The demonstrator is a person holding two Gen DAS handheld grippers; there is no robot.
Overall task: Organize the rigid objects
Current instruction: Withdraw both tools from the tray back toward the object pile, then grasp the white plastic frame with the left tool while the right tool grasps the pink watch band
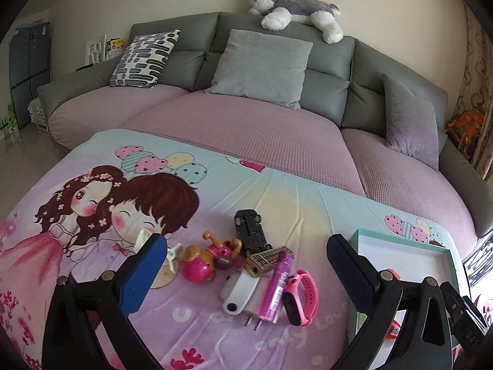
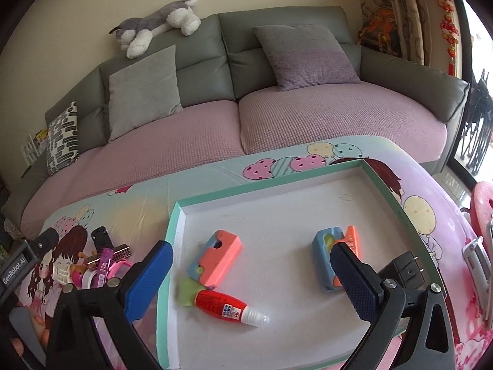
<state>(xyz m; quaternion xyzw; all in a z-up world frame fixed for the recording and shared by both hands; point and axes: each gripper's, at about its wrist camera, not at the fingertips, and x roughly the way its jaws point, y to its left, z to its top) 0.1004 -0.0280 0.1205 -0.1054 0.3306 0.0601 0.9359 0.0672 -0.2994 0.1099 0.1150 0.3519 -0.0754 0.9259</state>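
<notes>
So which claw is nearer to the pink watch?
Left. The left claw hangs open just above the pile holding the pink watch. The right claw is open over the teal box, to the watch's right.

Left tool (image 1: 246, 263), right tool (image 2: 251, 273): black frames, blue pads, silver screws.

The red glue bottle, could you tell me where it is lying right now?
In the right wrist view, the red glue bottle lies inside the tray, near its left wall, just below the orange-blue block.
</notes>
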